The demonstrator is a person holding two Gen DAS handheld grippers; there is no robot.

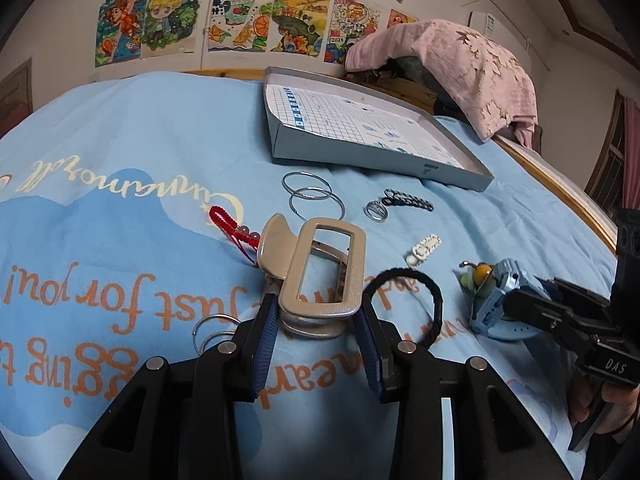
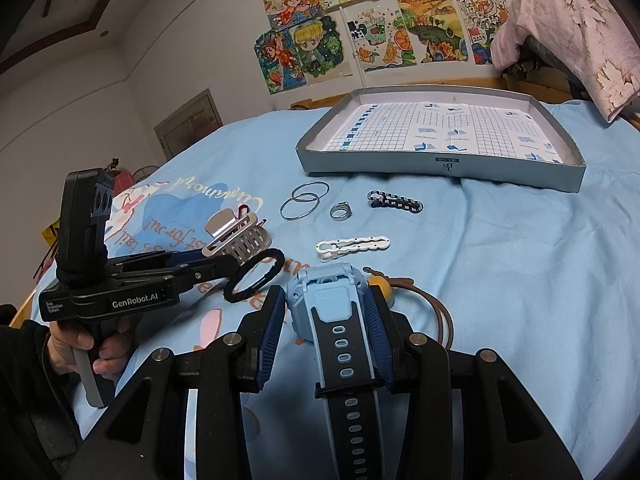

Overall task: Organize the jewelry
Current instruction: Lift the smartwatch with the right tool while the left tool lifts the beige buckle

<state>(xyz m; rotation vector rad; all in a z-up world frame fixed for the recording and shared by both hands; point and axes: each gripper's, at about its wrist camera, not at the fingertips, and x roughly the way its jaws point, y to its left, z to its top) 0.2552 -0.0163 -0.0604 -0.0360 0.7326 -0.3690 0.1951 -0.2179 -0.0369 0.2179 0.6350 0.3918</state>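
Observation:
My left gripper (image 1: 318, 312) is shut on a champagne hair claw clip (image 1: 320, 272), which stands up between the blue pads; in the right wrist view this gripper (image 2: 216, 258) holds the clip (image 2: 240, 240) at the left. My right gripper (image 2: 326, 304) is shut on a light-blue watch (image 2: 328, 300), whose strap runs back toward the camera. Two silver bangles (image 1: 312, 196), a ring (image 1: 375, 211), a black chain bracelet (image 1: 408, 200), a white clasp (image 1: 422, 249), a black hair tie (image 1: 436, 292) and a red cord bracelet (image 1: 232, 228) lie on the blue sheet.
A shallow grey box tray (image 2: 400, 164) lined with grid paper lies at the back of the bed. A yellow bead on a brown cord (image 2: 384, 286) sits beside the watch. Key rings (image 1: 208, 332) lie near my left fingers. A pink cloth (image 1: 460, 64) covers a pile at the back right.

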